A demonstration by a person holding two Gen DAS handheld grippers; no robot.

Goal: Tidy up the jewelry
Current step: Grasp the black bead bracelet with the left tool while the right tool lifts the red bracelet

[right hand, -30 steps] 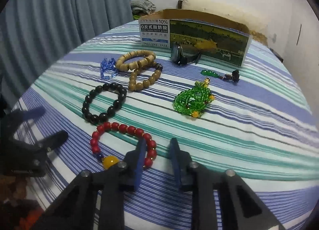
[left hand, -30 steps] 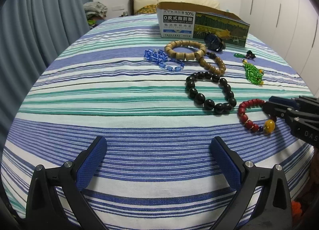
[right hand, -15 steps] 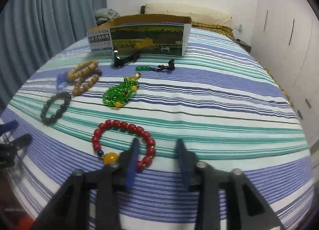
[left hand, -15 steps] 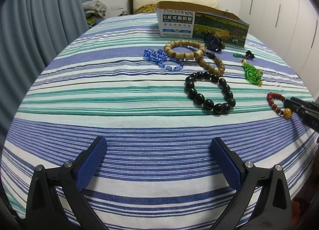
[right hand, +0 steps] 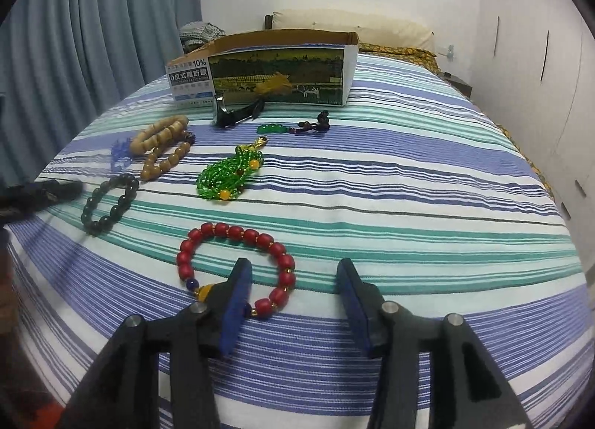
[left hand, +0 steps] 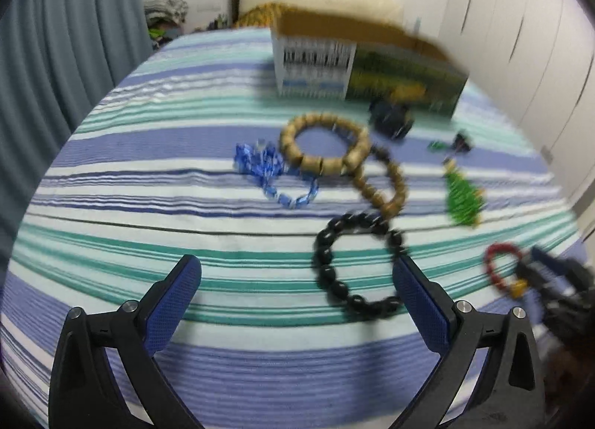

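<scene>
A red bead bracelet (right hand: 230, 232) lies flat on the striped sheet. My right gripper (right hand: 293, 265) stands open over its near side, one finger inside the ring and one outside, pads off the beads. Wide open, my left gripper (left hand: 295, 265) hovers low, its right finger next to a black bead bracelet (left hand: 323, 269). Beyond lie a blue crystal bracelet (left hand: 267, 165), a pale wooden bracelet (left hand: 323, 163), a brown bead bracelet (left hand: 398, 183) and a green beaded ornament (right hand: 227, 176). The left wrist view is blurred; the right gripper (left hand: 546, 276) shows at its right edge by the red bracelet (left hand: 490, 269).
An open cardboard box (right hand: 275, 72) stands at the back, with a dark watch (right hand: 230, 115) and a small green pendant (right hand: 271, 128) in front of it. The bed's rounded edges fall away near both grippers. Curtain on the left, wardrobe doors on the right.
The right gripper dragged the red bracelet rightward, away from the black one, then opened and let go. The left gripper has moved forward toward the black bracelet.
</scene>
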